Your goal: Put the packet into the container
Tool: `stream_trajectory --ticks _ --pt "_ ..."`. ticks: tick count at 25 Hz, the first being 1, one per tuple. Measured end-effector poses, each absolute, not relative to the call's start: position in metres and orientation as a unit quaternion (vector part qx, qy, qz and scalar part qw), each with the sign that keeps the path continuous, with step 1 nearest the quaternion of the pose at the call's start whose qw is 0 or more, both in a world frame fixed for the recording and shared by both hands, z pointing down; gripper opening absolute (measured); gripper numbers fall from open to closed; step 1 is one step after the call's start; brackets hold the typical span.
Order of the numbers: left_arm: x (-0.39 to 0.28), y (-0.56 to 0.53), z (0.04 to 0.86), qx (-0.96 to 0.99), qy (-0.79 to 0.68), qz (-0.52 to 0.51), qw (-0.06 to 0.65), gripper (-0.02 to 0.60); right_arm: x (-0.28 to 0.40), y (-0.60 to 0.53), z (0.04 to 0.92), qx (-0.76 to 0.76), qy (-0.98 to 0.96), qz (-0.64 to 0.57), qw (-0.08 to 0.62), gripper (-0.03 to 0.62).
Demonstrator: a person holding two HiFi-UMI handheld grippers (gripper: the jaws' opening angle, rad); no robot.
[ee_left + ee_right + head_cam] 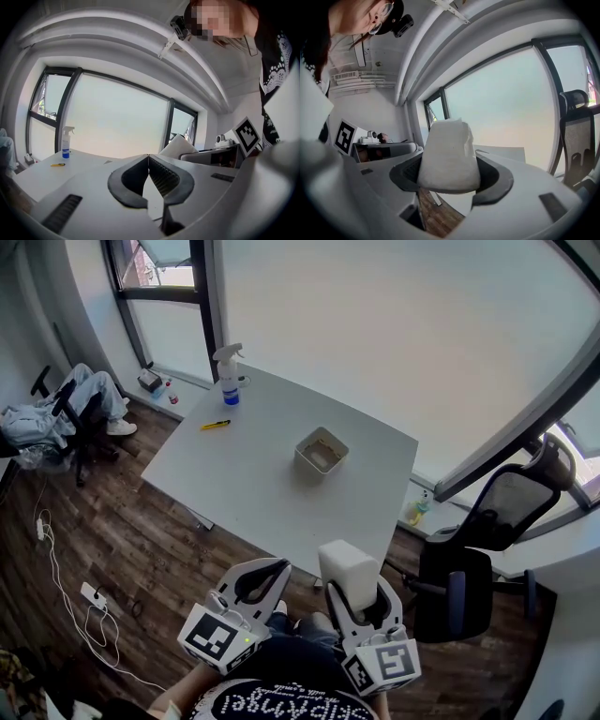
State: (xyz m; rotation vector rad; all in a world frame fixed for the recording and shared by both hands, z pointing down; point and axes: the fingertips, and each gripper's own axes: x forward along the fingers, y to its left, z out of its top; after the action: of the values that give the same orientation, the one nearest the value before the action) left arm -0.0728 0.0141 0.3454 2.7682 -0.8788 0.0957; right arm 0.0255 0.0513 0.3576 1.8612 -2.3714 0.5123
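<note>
Head view, lower centre: right gripper (pixel 359 592) holds a white packet (pixel 347 566), well short of the container (pixel 322 452) at mid-frame; left gripper view: left gripper (pixel 148 161) closed tight, empty; right gripper view: jaws clamp the packet (pixel 449 157) at centre, which next likely needs carrying over the container
</note>
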Motion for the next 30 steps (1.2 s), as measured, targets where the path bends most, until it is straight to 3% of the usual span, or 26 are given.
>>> stream_trajectory --ticks 15,30 --pt "-0.075 0.007 0.358 0.935 -0.325 0.045 0.135 0.008 0.029 0.04 0.368 0.59 -0.784 0.185 0.051 0.283" --pt "-0.027 -0.023 0.358 0.937 -0.315 0.047 0.145 0.008 0.068 0.003 0.37 0.582 -0.787 0.199 0.047 0.282"
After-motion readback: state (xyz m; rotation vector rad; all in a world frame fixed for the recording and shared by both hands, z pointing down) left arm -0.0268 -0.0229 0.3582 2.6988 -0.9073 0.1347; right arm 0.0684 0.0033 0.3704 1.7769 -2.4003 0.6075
